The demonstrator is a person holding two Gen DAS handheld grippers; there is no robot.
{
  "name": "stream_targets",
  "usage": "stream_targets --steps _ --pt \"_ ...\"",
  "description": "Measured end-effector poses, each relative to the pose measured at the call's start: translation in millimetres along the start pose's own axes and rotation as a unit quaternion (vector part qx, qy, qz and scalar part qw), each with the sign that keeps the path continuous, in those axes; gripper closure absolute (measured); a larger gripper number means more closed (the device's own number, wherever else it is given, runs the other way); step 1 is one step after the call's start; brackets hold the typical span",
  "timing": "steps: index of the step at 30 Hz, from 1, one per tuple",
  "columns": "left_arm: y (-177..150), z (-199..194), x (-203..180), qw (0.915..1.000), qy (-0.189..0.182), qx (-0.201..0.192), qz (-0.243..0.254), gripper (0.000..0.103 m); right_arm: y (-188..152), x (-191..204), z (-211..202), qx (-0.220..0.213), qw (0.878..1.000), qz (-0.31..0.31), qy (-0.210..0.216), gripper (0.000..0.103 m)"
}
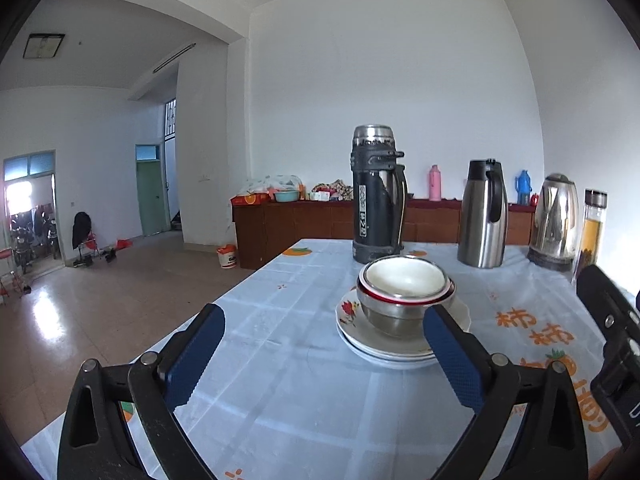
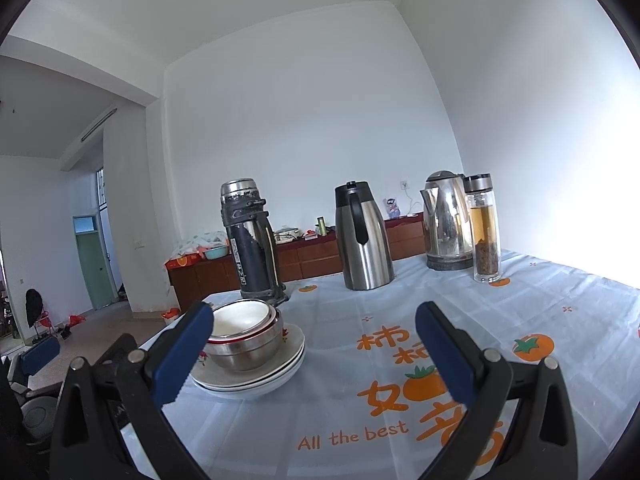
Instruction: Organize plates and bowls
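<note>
Bowls (image 1: 404,280) sit nested on stacked plates (image 1: 384,344) before the black thermos (image 1: 376,196), so I judge stacking done; both my left gripper (image 1: 320,354) and right gripper (image 2: 316,354) hang spread, empty.

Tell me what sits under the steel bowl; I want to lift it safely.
The round stainless steel bowl rests on stacked white plates, the top one flower-printed. A white bowl nests inside it. The plates' centres are covered, so the exact plate count is unclear.

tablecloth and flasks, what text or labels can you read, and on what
"All the best": orange print on the tablecloth.
Large orange Chinese characters on the tablecloth: "柿柿如" is clear; the last is cut off by the gripper finger.
Vertical label on the black flask: too blurred to read.
Steel jug, kettle: no text visible.
</note>
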State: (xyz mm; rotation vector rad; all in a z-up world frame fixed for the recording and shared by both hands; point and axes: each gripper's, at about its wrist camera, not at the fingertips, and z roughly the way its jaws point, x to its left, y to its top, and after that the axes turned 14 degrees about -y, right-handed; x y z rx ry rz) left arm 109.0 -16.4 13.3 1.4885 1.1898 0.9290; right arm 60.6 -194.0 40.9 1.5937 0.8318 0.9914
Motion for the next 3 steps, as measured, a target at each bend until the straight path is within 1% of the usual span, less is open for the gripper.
stream_targets --steps 3 --pt "0.5 1.2 -0.5 1.0 0.007 0.0 0.002 0.002 -0.1 0.4 0.3 0.001 1.0 -0.002 -0.001 0.0"
